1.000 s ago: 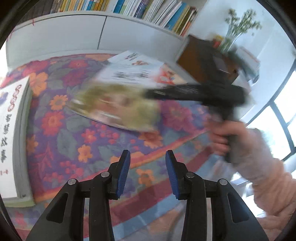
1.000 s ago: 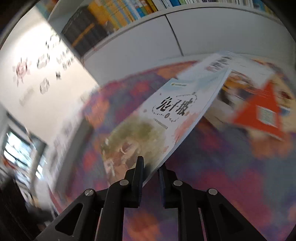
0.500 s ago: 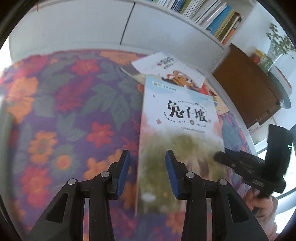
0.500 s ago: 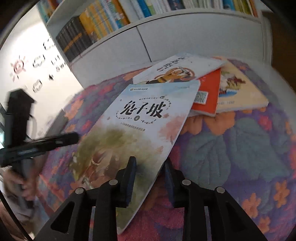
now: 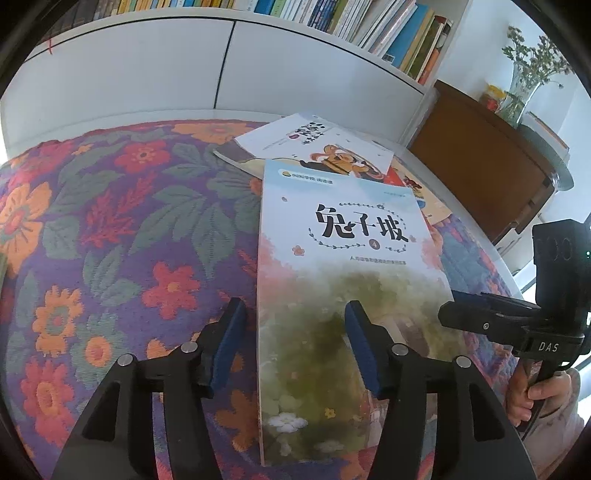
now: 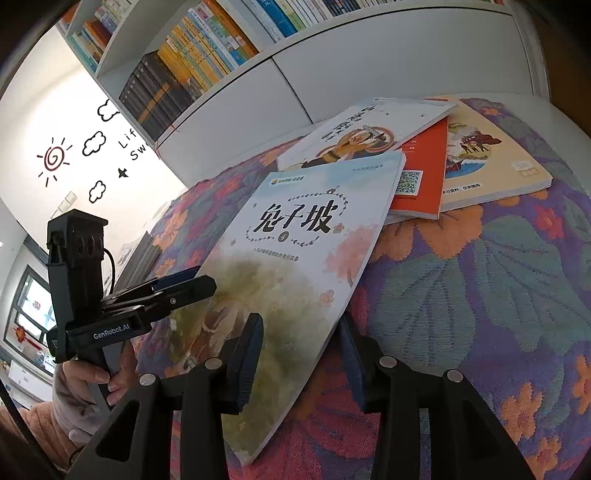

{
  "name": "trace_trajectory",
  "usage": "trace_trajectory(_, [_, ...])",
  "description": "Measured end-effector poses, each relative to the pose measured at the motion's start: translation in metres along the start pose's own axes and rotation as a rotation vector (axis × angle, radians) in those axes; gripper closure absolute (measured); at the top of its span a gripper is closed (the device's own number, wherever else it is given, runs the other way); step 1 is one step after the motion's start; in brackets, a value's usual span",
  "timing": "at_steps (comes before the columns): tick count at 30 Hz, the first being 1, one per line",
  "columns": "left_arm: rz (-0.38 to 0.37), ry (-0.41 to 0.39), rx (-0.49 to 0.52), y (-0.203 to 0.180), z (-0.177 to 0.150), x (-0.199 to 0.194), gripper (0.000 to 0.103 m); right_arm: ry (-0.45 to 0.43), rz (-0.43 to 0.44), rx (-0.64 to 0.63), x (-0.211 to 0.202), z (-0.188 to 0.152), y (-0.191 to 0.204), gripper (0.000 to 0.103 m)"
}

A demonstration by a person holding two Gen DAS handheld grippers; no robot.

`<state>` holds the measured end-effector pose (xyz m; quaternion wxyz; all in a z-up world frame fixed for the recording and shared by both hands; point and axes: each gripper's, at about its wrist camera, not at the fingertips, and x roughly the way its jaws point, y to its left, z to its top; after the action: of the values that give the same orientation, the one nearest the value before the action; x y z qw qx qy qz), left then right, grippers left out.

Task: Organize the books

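On the floral cloth (image 5: 122,229), the pale-blue book (image 5: 343,280) now lies flat, top edge at 12 o'clock overlapping the book pile (image 6: 436,155); a second ago it hung in the air. Right gripper (image 6: 301,356) jaws have just been opening, book corner between them, unclamped. Left gripper (image 5: 295,343) jaws have widened, straddling its spine edge. Likely released, next pick pending. Bookshelf (image 5: 369,22) at 12 o'clock holds upright books

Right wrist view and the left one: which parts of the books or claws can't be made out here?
- Right claw: in its own view the pale storybook covers its right finger, so contact is unclear.
- Orange book: mostly under the white book.
- Yellow book: in the left wrist view only a sliver shows.
- Shelf books: cut off by the top edge; spines too small to read.
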<state>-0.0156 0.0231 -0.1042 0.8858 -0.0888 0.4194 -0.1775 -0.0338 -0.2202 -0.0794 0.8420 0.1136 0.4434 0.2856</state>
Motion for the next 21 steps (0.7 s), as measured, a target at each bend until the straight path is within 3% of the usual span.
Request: trace_trajectory(21, [0.003, 0.005, 0.024, -0.0035, 0.0002, 0.0024, 0.043, -0.003, 0.028, 0.024, -0.0031, -0.0012, -0.005, 0.063])
